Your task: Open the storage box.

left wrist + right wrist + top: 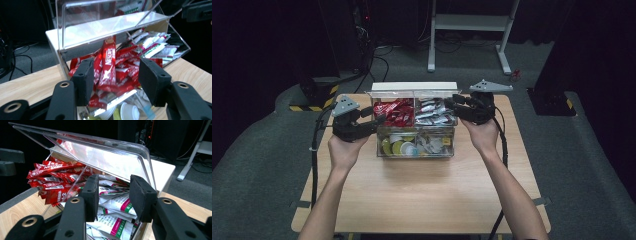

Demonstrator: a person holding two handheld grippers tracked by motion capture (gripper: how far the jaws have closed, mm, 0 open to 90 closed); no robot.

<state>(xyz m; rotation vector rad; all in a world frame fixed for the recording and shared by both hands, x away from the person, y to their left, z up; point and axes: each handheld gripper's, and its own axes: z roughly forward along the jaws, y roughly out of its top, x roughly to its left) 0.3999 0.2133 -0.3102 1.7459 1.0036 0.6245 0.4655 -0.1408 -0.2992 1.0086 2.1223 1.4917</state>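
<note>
A clear plastic box (447,151) stands at the back of the wooden table (422,200), its clear lid (110,25) (105,157) tipped up. Red sachets (394,112) (52,180) fill its upper left bin, white sachets (434,112) (117,205) the upper right. Small cups and lids (409,147) lie in the lower part. My left gripper (379,120) (116,75) is at the box's left side, jaws apart around one upright red stick (108,62) without pressing it. My right gripper (449,104) (113,195) hovers over the white sachets, jaws apart, just under the lid's edge.
A white metal stand (469,22) is on the floor behind the table. A black and yellow base (314,95) sits by the table's back left corner. Cables trail from both grippers down the table's sides.
</note>
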